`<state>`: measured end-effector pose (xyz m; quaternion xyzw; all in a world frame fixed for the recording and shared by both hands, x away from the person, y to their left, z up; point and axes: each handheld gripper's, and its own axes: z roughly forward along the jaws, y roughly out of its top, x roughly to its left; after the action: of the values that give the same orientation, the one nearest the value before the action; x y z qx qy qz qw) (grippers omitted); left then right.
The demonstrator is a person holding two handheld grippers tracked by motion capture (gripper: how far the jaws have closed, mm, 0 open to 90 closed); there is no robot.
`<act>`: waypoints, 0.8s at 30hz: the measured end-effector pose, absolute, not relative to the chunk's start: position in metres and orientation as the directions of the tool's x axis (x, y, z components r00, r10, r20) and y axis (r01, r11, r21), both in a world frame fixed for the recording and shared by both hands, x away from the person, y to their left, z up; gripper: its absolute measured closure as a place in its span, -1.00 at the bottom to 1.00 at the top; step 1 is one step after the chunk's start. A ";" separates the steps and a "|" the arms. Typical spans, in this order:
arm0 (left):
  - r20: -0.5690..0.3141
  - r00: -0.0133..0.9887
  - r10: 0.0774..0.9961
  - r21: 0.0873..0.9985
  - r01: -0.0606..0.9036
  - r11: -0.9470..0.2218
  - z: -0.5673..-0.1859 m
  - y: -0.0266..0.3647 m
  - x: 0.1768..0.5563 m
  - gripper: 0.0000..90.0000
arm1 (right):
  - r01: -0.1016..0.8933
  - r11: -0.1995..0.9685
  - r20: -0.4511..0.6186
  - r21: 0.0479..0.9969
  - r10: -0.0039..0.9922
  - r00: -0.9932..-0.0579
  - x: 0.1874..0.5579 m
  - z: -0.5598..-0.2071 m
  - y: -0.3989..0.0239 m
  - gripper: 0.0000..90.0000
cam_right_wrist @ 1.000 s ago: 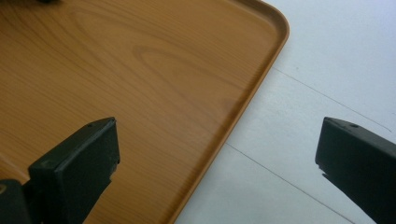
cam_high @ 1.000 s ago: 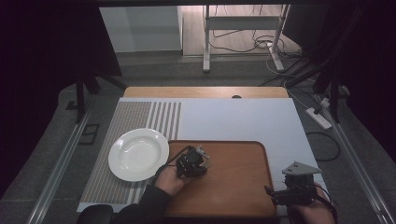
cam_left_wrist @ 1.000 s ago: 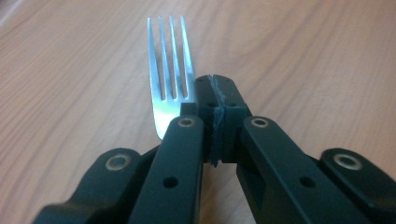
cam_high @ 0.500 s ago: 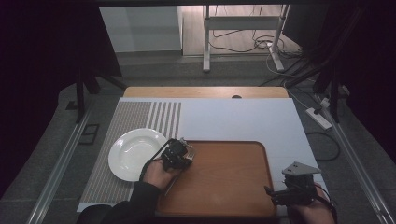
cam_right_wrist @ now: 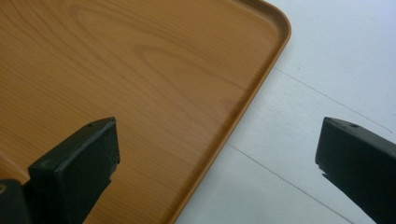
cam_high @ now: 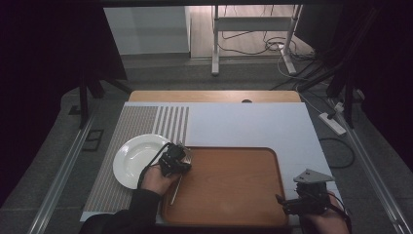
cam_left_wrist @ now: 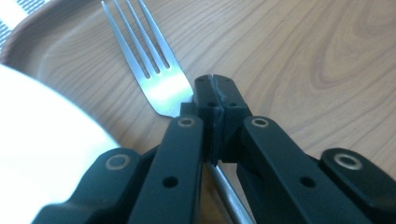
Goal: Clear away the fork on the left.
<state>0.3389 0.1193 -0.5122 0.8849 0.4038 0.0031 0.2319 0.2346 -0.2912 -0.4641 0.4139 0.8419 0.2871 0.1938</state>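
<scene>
A metal fork lies low over the left end of the brown wooden tray. My left gripper is shut on the fork's neck, and the handle runs back under the jaws. From above, the left gripper sits at the tray's left rim, beside the white plate, with the fork handle trailing toward the front. My right gripper hovers at the tray's front right corner. Its jaws stand wide open with nothing between them.
A white mat covers the tabletop, with a grey striped placemat under the plate at the left. The white plate's rim is close at the left of the fork. Cables and a power strip lie on the floor beyond.
My left gripper has carried the fork leftward across the tray, from its middle-left to its left rim by the plate. The right gripper has stayed still.
</scene>
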 end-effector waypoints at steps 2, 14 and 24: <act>-0.178 0.669 0.722 0.410 0.717 -0.563 -0.512 0.121 0.339 0.98 | 0.586 0.493 -0.089 0.644 0.808 -0.583 0.235 -0.464 -0.291 -0.99; -0.166 0.638 0.751 0.396 0.741 -0.542 -0.512 0.130 0.338 0.96 | 0.585 0.497 -0.091 0.641 0.805 -0.586 0.234 -0.464 -0.291 -0.99; -0.179 0.634 0.753 0.394 0.747 -0.535 -0.512 0.133 0.338 0.94 | 0.584 0.501 -0.096 0.638 0.805 -0.586 0.234 -0.464 -0.291 -0.99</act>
<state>0.3379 0.1327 -0.5116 0.8762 0.4279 0.0062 0.2218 0.2344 -0.2908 -0.4639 0.4111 0.8443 0.2833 0.1947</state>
